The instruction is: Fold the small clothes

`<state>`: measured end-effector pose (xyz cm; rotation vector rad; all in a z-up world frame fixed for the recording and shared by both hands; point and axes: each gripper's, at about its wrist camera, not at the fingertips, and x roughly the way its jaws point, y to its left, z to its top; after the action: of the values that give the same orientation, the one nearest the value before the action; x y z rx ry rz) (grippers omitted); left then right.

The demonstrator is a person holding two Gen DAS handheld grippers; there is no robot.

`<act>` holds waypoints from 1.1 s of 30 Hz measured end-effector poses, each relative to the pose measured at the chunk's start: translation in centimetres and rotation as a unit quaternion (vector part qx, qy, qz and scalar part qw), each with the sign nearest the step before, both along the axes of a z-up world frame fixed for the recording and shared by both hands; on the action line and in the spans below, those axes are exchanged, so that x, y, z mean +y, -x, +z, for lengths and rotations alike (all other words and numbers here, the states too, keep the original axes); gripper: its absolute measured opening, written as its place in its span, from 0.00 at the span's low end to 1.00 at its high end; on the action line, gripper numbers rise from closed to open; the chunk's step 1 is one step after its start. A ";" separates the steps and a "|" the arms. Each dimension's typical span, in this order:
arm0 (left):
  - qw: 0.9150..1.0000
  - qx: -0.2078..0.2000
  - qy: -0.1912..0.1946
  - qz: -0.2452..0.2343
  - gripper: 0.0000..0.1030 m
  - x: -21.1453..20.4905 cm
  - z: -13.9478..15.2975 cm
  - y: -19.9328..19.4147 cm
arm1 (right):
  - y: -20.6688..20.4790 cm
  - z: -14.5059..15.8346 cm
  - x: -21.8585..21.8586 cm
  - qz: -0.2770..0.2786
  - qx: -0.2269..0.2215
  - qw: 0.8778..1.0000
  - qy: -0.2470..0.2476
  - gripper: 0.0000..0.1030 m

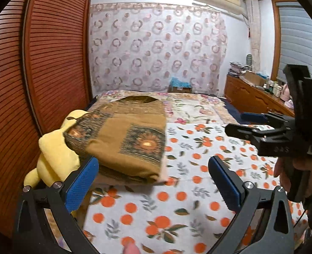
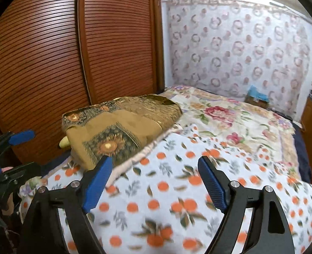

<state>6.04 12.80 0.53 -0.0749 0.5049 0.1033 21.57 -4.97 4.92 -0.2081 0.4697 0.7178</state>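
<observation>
Folded brown garment (image 1: 122, 139) on bed; both hand-held grippers wide, empty; yellow plush (image 1: 54, 156) clear only left view.

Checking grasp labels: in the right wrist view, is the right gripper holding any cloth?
No: the right gripper has its blue fingers apart with only the orange-print blanket behind.

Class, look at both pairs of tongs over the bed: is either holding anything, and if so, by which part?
Nothing is held. The left tongs and right tongs both stand open, and the folded brown garment lies free on the bed.
</observation>
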 end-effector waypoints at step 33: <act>0.996 -0.033 -0.008 -0.088 1.00 -13.1 5.3 1.3 | 16.6 3.4 -12.0 -0.183 -0.051 0.979 -0.069 0.83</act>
<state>4.79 -0.26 5.79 -0.0177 0.4425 -0.0669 4.93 -16.93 8.28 -0.0256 0.3460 0.3748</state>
